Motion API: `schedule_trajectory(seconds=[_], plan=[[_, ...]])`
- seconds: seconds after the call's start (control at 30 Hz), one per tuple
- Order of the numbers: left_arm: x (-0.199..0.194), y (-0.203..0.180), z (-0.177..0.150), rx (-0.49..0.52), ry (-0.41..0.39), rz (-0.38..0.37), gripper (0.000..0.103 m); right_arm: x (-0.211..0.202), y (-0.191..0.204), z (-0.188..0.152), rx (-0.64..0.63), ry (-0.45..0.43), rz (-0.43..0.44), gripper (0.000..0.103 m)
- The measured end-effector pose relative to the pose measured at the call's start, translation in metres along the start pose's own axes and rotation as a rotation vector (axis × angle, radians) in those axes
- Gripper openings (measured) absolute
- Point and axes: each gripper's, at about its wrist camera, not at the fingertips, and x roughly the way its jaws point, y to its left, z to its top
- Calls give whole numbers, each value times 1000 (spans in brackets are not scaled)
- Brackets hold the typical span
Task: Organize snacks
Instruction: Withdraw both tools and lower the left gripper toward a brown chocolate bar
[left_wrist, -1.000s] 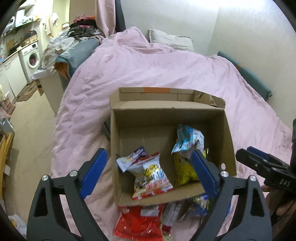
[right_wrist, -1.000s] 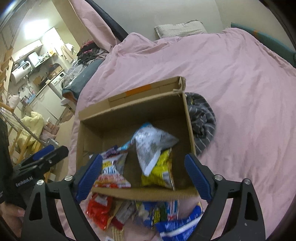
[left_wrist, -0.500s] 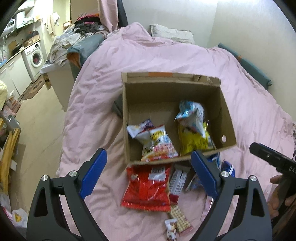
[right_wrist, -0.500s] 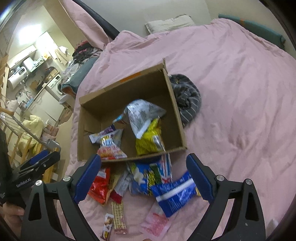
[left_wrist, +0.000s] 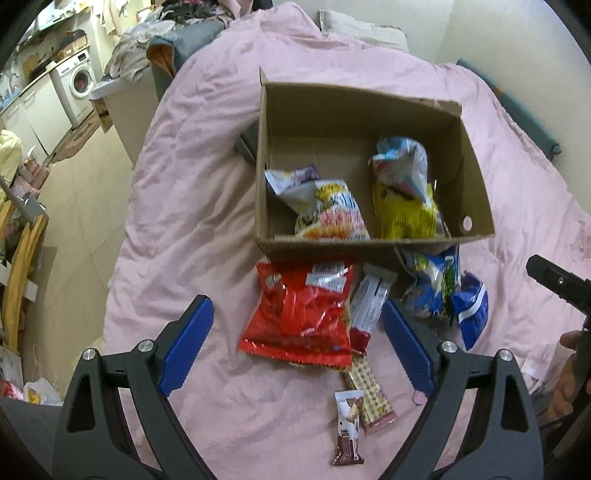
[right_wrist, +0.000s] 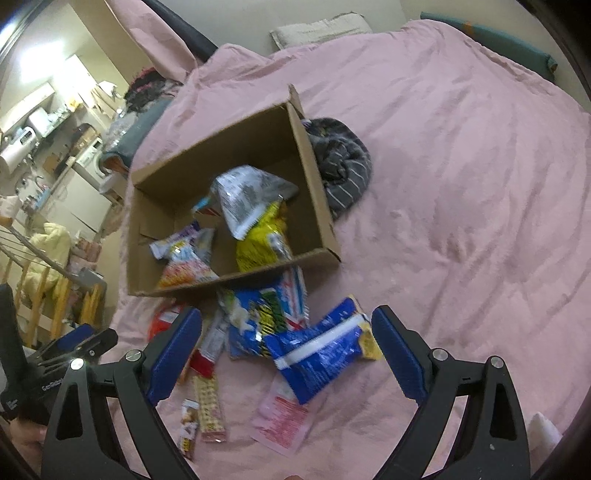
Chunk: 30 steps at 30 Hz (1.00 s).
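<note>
Jaws: left gripper (left_wrist: 293, 343) spread, empty | right gripper (right_wrist: 286, 354) spread, empty | box (left_wrist: 476, 192) on bed (left_wrist: 192, 221) | red bag (left_wrist: 299, 314) below left gripper

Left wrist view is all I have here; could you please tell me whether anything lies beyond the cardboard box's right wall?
Observer: Yes, a grey striped garment lies bunched on the pink bedcover, right beside that wall of the cardboard box.
Operator: Thank you. Is the right hand-held gripper holding anything?
Observer: No, the right hand-held gripper is open and grips nothing; the blue white-striped bag lies loose on the bedcover ahead of it.
Operator: Does my own finger hide anything near that bag?
Observer: A flat pink packet lies on the bedcover just on the near side of the bag.
</note>
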Motion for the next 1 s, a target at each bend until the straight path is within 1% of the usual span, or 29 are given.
schedule_trajectory(seconds=[0.07,0.13,0.2,0.27,0.37,0.47,0.5,0.53,0.57,0.6,0.63,0.73,0.77,0.83,0.87,0.93,1.0], plan=[[6,0,-2,-13,15,-5,91,4,-5,-4,9,20,-15,95],[12,4,-2,-48,35,4,90,9,-12,-6,38,46,-10,95],[17,6,-3,-74,64,-5,90,13,-17,-8,66,70,-3,95],[23,5,-7,-76,105,-20,90,17,-20,-10,86,87,4,96],[34,-3,-20,-58,185,-47,90,21,-20,-12,96,108,6,95],[46,-10,-43,-69,288,-78,90,24,-18,-13,93,118,-5,96],[49,-13,-51,-60,311,-77,87,25,-17,-14,90,122,-7,95],[52,-16,-55,-49,325,-78,78,26,-16,-13,88,124,-8,95],[56,-20,-61,-26,350,-80,72,27,-15,-13,85,126,-9,95],[61,-26,-67,0,373,-81,62,27,-14,-13,82,127,-9,95],[65,-30,-72,20,395,-80,56,28,-13,-13,79,128,-9,95],[74,-37,-82,37,438,-84,53,29,-10,-12,73,131,-7,95],[76,-38,-84,41,445,-81,50,29,-9,-12,70,131,-7,95],[79,-40,-87,54,453,-76,31,29,-8,-12,63,130,-6,95],[79,-41,-88,62,452,-74,28,29,-7,-12,60,131,-6,95],[78,-43,-89,84,446,-61,15,29,-7,-12,61,132,-5,95],[78,-44,-91,92,446,-61,14,30,-6,-12,62,135,1,95]])
